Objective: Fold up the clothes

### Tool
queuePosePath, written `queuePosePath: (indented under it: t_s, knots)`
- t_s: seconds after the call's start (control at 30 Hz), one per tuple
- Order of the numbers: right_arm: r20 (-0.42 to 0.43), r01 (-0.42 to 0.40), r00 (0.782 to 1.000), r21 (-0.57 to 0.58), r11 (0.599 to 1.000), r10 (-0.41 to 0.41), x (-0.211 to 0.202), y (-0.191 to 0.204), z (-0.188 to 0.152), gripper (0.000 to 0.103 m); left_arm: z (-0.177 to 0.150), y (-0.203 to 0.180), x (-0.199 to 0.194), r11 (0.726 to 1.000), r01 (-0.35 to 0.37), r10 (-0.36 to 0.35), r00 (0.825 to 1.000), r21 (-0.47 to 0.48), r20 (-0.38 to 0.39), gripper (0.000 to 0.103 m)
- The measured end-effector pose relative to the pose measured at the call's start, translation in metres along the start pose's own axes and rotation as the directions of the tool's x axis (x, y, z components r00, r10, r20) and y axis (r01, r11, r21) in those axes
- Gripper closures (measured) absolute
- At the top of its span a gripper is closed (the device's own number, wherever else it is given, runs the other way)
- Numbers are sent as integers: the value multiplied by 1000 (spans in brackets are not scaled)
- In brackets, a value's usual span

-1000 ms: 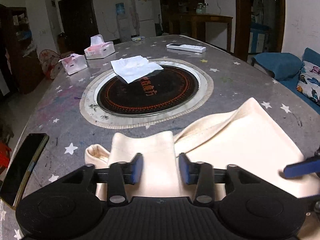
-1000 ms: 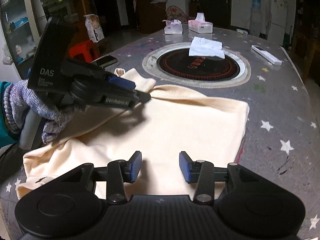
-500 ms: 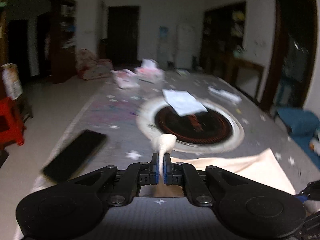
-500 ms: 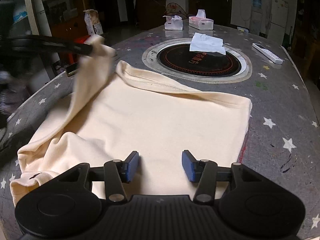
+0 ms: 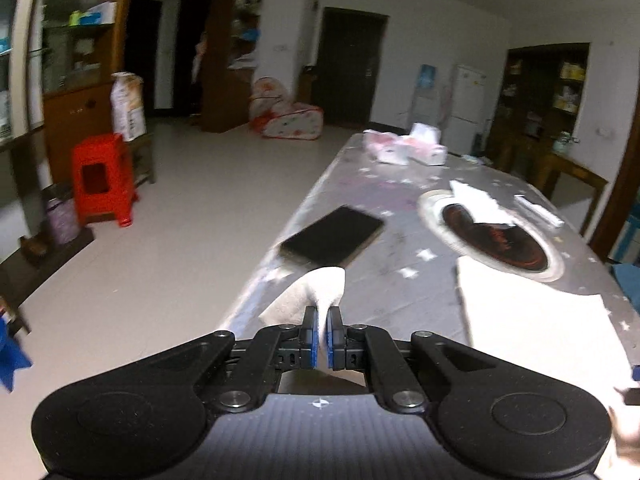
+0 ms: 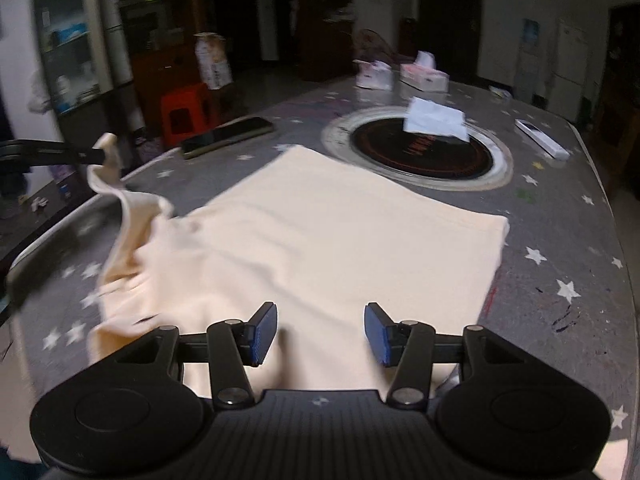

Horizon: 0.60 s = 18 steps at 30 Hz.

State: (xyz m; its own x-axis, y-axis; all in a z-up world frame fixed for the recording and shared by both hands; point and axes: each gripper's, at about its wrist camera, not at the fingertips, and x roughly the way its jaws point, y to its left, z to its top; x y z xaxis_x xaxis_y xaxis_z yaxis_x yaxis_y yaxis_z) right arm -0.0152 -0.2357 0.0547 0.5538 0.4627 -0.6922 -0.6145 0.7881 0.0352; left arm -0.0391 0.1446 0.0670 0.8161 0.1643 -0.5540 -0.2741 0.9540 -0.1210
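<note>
A cream shirt [image 6: 320, 240] is lying on the starry tabletop [image 6: 560, 240] while the left claw [image 5: 320, 334] is pinching its sleeve [image 6: 108, 152] up off to the side, the right claw [image 6: 320, 332] is hanging released above it, and next the sleeve probably needs laying across the shirt.

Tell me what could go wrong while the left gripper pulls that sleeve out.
The left gripper pinches only the sleeve tip, so it may slip free. The phone lies near the table edge beside the lifted sleeve; a swing could knock it. The right gripper hovers open, so the shirt may drag.
</note>
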Motion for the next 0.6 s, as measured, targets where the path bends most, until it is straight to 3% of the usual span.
queuePosePath:
  t_s: [0.23,0.47,0.57,0.6]
  knots:
    - [-5,-102,995,-72,992,101,-28,45,-21,56,-21,33,-9,996,-83,82,996,-43,-29,98]
    - [-2,-92,996,-142,986,92,-13,74,-28,64,-27,42,-14,995,-89,87,996,-47,-28,98]
    - [-8,-93,996,-121,988,93,2,73,-28,71,-23,41,-13,996,-85,84,996,-40,-20,98]
    - [-5,-90,996,-129,987,90,4,75,-28,79,-22,39,-11,996,-84,83,996,-35,-21,98]
